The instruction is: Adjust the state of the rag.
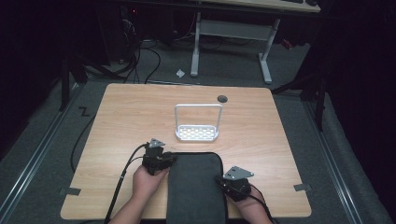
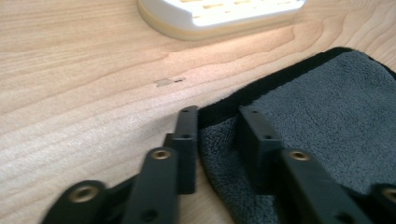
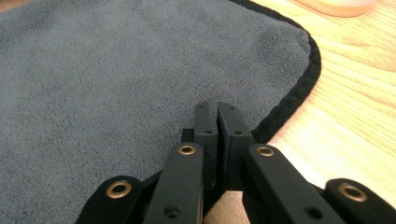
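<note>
While your left gripper [image 2: 215, 140] stands with its jaws partly open, straddling the black-trimmed edge of the grey towel [image 2: 322, 121] near its far left corner, nothing is pinched there: one jaw sits on the bare wood, the other rests over the cloth, and a clear gap shows between them. Your right gripper [image 3: 217, 135] is nearly closed, its two jaws almost touching with only a thin slit between; you cannot tell from its own view whether any cloth is caught in that slit, since the jaws simply lie over the towel's right edge beside the black trim.

Move outward and you see the towel [image 1: 196, 186] lying flat on the near middle of the table [image 1: 121, 116], already folded into a long narrow strip that runs from the near edge away from you, with rounded far corners. Your hands flank it, the left gripper [image 1: 161, 161] at the far left corner and the right gripper [image 1: 224, 182] midway along the right side.

Beyond the cloth, well apart from it, stands a white rack [image 1: 197, 133] with a tall wire handle.

Judging from this, the lengthwise fold looks done; a crosswise fold likely remains, and neither corner is firmly gripped yet.
</note>
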Tool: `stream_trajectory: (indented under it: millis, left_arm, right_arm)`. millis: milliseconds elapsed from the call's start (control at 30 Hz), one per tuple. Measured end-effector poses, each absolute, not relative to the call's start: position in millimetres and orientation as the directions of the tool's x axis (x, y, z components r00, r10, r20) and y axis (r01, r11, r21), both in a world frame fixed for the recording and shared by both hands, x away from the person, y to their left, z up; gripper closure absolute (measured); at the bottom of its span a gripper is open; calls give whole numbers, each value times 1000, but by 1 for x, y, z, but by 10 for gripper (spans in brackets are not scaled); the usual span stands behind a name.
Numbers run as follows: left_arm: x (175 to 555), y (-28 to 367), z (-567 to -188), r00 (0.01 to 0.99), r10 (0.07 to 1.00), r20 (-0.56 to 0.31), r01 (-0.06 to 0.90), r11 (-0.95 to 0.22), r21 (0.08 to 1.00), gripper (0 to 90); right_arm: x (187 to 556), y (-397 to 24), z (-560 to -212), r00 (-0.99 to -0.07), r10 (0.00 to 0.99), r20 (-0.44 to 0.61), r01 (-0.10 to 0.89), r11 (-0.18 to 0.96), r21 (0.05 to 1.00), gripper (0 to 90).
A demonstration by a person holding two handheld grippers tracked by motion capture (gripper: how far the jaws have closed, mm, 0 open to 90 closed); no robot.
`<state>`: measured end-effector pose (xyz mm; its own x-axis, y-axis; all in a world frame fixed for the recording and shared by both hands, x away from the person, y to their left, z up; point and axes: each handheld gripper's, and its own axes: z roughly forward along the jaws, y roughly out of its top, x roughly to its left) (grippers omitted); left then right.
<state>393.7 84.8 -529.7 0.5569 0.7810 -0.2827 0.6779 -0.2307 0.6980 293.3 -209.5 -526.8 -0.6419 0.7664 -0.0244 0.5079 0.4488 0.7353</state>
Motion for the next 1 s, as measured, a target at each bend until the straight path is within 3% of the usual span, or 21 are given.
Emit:
stream_trajectory:
  millis: [100,300,567,800,1000]
  left_arm:
    - [392,85,-532,571,770,-284,667,-234,708,763]
    - [389,89,-537,589,754,-292,642,-217,735,787]
    - [387,90,-538,593,751,-291,634,-213,743,779]
    - [386,89,-538,591,755,-285,632,-214,745,773]
    - [386,90,-538,590,755,-286,633,-213,744,772]
  right_arm:
    - [299,-209,-521,-619,786,-15,504,411,759,810]
    - [338,-206,-516,-530,848,-9,546,349,761,595]
    - [363,-200,-528,-504,863,20,603,335,724,483]
    - [361,-200,-530,-503,863,38,604,320,730,532]
    - [358,-197,-531,-519,853,59,601,315,734,693]
